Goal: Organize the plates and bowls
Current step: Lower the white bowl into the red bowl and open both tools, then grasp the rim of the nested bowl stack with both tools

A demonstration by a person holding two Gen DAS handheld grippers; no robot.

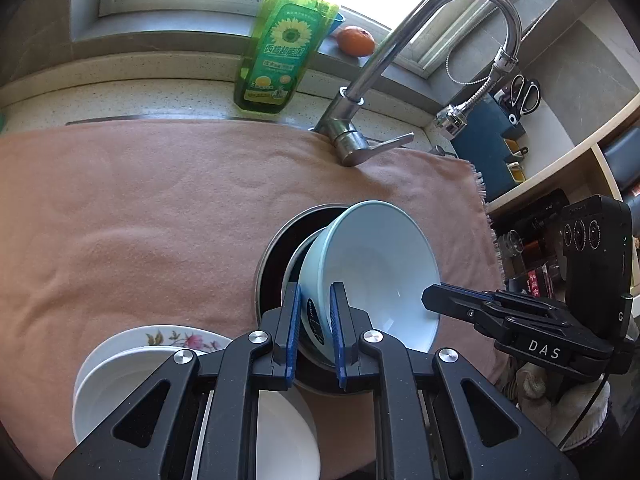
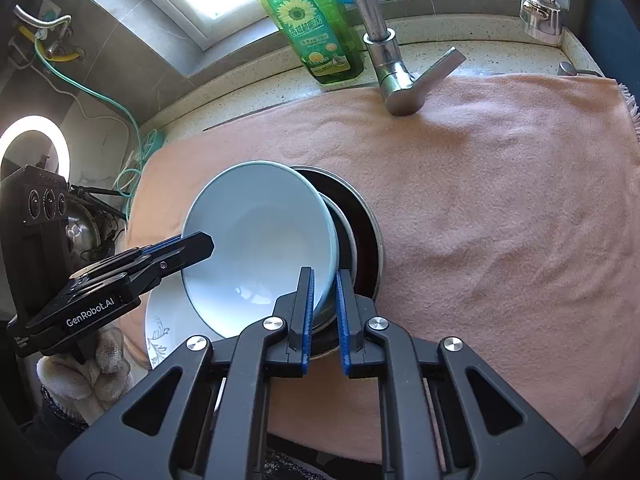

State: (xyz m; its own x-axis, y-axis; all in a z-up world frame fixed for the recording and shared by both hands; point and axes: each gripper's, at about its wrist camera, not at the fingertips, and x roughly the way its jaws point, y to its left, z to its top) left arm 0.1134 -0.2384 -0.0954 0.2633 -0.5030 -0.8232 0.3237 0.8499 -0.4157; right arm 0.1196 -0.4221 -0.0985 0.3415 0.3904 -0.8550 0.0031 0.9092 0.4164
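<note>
You had both tongs pinching the rim of the pale blue ceramic bowl (image 1: pixel 372 272): left gripper (image 1: pixel 314 328) and right gripper (image 2: pixel 322 312) on opposite sides, bowl tilted over the round steel bowl (image 2: pixel 366 224) on the pink towel (image 2: pixel 500 200). Levelling it before lowering would have nested it cleaner.

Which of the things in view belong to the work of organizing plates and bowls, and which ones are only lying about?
Belonging to the job:
- light blue bowl, gripped at its rim by left gripper and right gripper
- metal bowl beneath it
- floral plate
- white bowl

Just lying about:
- dish soap bottle
- orange
- faucet
- scissors
- pink towel
</note>
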